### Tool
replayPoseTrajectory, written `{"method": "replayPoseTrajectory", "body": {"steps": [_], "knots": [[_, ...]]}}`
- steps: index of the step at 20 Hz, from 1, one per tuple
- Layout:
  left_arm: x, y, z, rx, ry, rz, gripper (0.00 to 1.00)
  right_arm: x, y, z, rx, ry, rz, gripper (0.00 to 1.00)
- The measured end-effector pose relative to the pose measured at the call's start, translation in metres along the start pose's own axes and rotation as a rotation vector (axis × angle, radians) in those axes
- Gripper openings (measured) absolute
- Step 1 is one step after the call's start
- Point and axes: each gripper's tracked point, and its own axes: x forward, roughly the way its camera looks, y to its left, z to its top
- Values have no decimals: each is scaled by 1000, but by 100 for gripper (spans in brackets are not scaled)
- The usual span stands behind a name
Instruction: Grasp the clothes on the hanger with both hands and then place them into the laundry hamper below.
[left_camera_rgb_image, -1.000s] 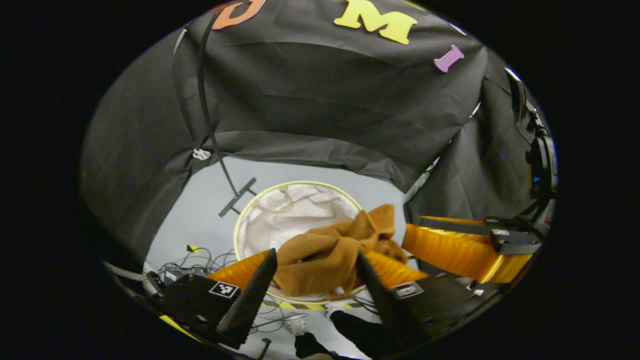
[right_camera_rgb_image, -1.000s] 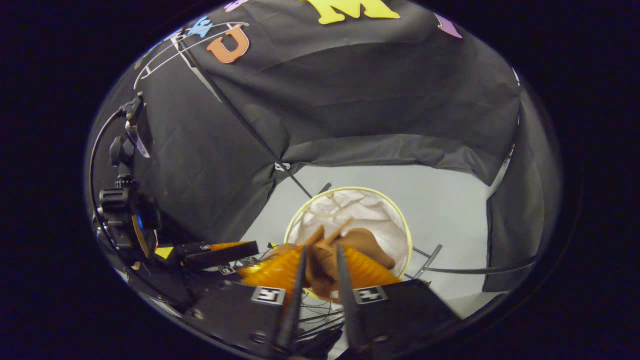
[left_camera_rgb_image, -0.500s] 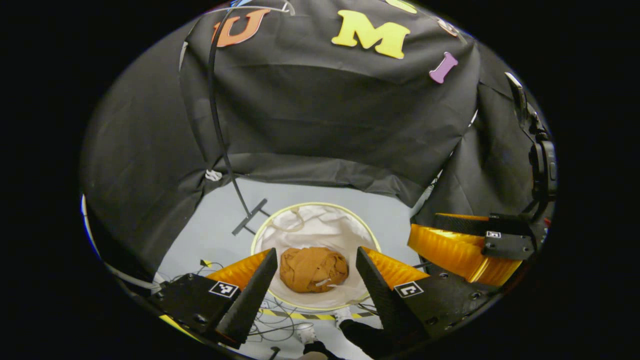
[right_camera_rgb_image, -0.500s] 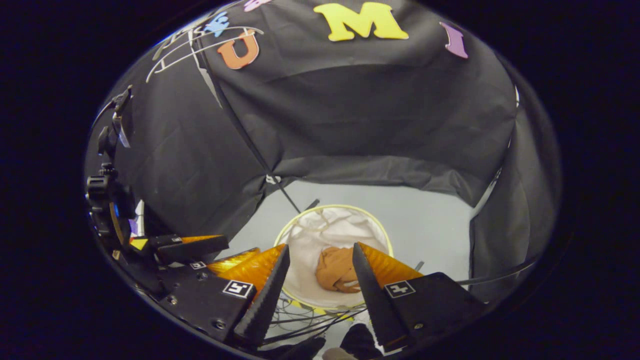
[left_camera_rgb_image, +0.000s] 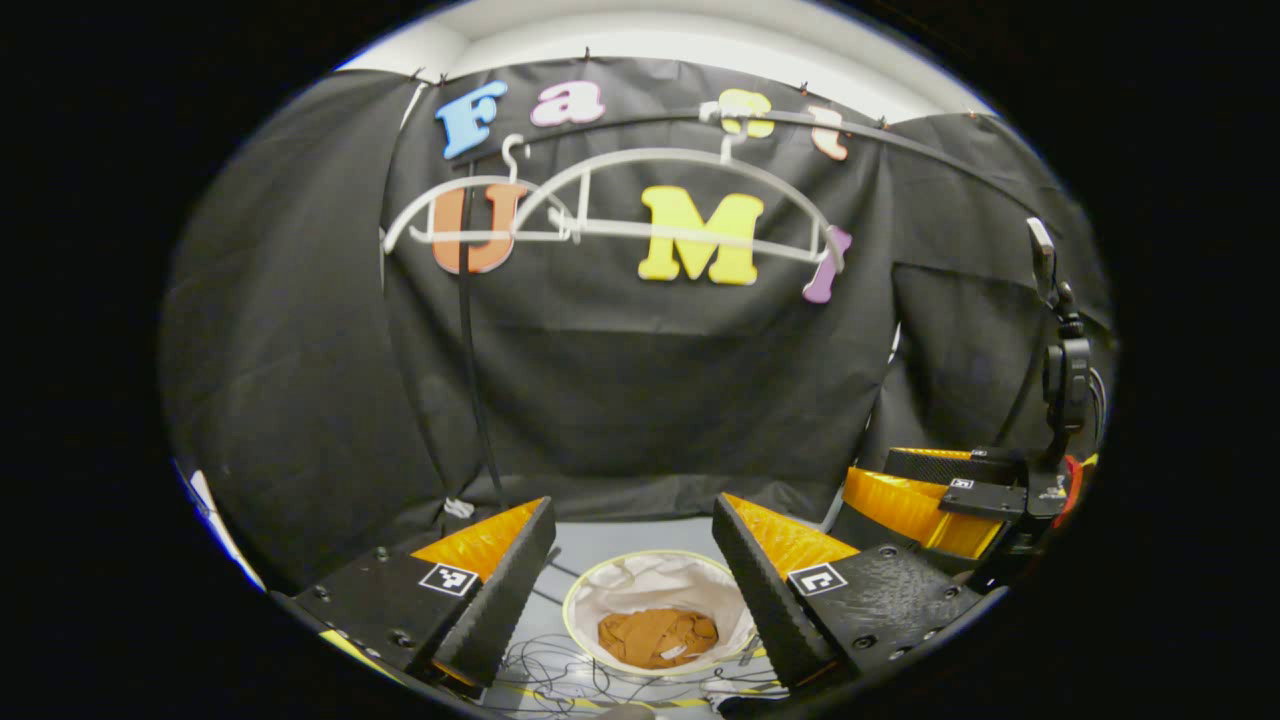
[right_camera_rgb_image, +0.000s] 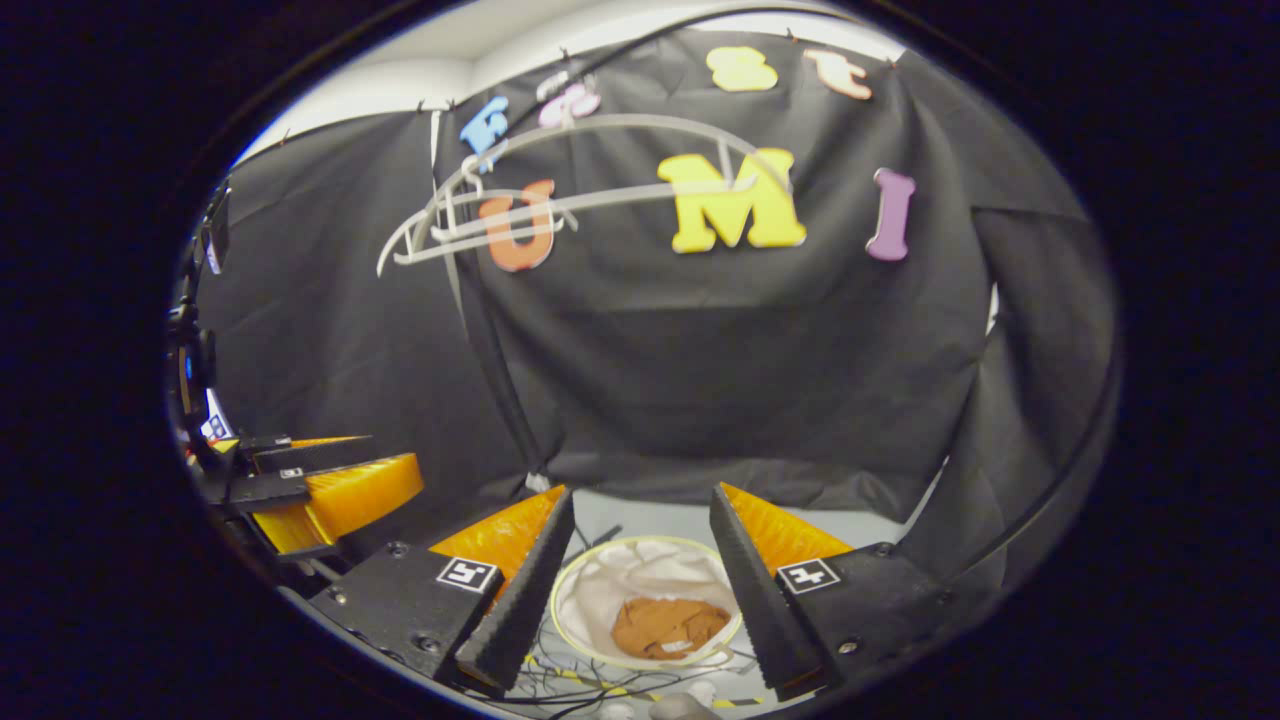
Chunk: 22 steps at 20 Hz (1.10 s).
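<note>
Both claws pulling up and away, drop done!
Left claw (left_camera_rgb_image: 632, 560) and right claw (right_camera_rgb_image: 640, 555) are hanging wide open; the brown clothes (left_camera_rgb_image: 657, 637) are lying inside the laundry hamper (left_camera_rgb_image: 588, 610), hanger (left_camera_rgb_image: 610, 195) bare.

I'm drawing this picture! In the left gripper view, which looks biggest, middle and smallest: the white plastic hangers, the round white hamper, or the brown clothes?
1. White plastic hangers, widest across the view.
2. Round white fabric laundry hamper.
3. Crumpled brown clothes, lying inside the hamper.
The hamper sits farther below, so it may only look smaller than the hangers.
</note>
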Motion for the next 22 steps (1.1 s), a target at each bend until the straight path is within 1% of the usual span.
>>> {"method": "replayPoseTrajectory", "body": {"steps": [1, 2, 4, 5, 7, 9, 11, 13, 16, 18, 20, 22], "knots": [[-12, 3, 20, 17, -50, 1, 92, -17, 4, 9, -8, -37, -14, 96], [-26, 8, 35, 32, -96, 3, 92, -33, 9, 18, -12, -70, -20, 100], [-49, 13, 60, 48, -171, 15, 93, -67, 19, 36, -9, -135, -31, 100], [-54, 13, 66, 38, -203, 17, 94, -85, 21, 42, -9, -165, -35, 100], [-81, 10, 82, 17, -250, 17, 95, -114, 24, 55, -22, -231, -48, 100], [-103, 11, 90, 18, -291, 46, 97, -132, 24, 71, -24, -286, -75, 100], [-121, 4, 97, 28, -308, 84, 98, -155, 26, 94, -13, -330, -82, 100], [-131, -2, 104, 37, -322, 116, 100, -171, 28, 102, -15, -354, -80, 100], [-144, -5, 105, 59, -340, 140, 100, -179, 26, 103, -40, -363, -78, 100], [-148, -16, 104, 63, -346, 134, 100, -180, 21, 102, -47, -362, -87, 100], [-156, -24, 101, 54, -344, 147, 100, -182, 19, 104, -34, -368, -99, 100], [-159, -37, 99, 46, -340, 140, 100, -183, 21, 104, -33, -368, -91, 100]]}}
